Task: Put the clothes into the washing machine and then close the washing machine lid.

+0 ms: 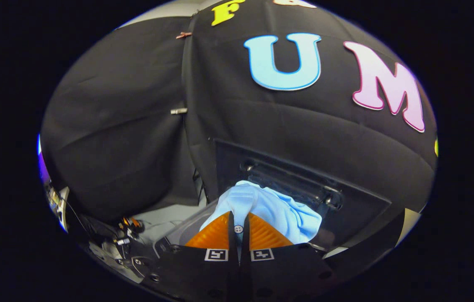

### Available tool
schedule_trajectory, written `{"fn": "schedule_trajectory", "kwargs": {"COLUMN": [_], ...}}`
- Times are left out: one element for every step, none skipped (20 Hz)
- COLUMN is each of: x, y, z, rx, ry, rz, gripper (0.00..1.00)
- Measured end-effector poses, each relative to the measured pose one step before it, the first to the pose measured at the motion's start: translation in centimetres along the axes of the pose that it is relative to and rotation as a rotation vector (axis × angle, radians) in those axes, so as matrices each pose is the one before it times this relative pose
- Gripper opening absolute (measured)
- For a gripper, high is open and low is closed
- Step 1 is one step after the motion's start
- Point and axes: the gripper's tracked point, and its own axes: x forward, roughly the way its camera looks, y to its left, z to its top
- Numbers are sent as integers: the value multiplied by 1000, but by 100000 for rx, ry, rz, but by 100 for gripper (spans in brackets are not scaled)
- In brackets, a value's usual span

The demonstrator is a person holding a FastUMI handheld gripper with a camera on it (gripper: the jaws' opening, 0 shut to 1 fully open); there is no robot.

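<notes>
My gripper (239,218) is shut on a light blue garment (276,207), whose cloth bunches up just ahead of the fingertips and hangs to the right of them. A small white button of the garment shows in the narrow slit between the two fingers. Behind the cloth stands the washing machine's dark lid (304,184), raised upright, with its hinge bar across it. Below the fingers on the left, a curved piece of the machine's grey top rim (186,228) shows. The drum opening is hidden by the fingers and the cloth.
Black booth cloth hangs close behind and to the left of the machine. A grey floor patch (165,218) lies left of the machine, with cables and small metal hardware (125,228) at its edge.
</notes>
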Motion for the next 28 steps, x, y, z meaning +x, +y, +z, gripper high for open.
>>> {"fn": "schedule_trajectory", "kwargs": {"x": [189, 276, 11, -18, 39, 50, 39, 12, -60, -175, -239, -579, -438, -300, -571, -161, -8, -158, -95, -206, -293, -293, -461, -410, -151, 97, 198, 88], "y": [446, 419, 530, 363, 398, 295, -73, -136, -135, -186, 182, 486, 194, 153, -144, -103, 40, 42, 55, 66, -4, -194, -151, -177, -637, -920, -958, -1103], "z": [-1055, -748, -564, -377, -126, 108, 21, 38, -5, 49, 339, 865, 871, 917, 266, 349, 259, 439, 600, 832, 1024, 1223, 998, 1106, 1178, 900, 629, 600], "rx": [-1803, -1523, -1140, -570, -49, -26, -434, -179, -31, 237, 958, 1658, 1519, 996, 213, 165, 351, 299, 224, 372, 362, 490, 742, 783, 530, 318, 329, 572], "ry": [3270, 2701, 2125, 1465, 975, 384, -18, -165, -53, -263, -1274, -2156, -3062, -3229, -2159, -1453, -1363, -1614, -2106, -3044, -3844, -4386, -4217, -4451, -4721, -3885, -3296, -2506], "rz": [1279, 995, 930, 1058, 1355, 1054, -71, -372, -482, -384, 730, 2591, 1364, 903, -61, 186, 201, 175, 183, 285, 294, -259, -38, -233, -1629, -2401, -2852, -3068], "gripper": [5, 5, 5, 5, 5, 5, 5, 5, 5, 6, 11, 15, 36, 57, 77, 98, 98, 99, 99, 100, 99, 99, 99, 99, 99, 99, 99, 99]}}
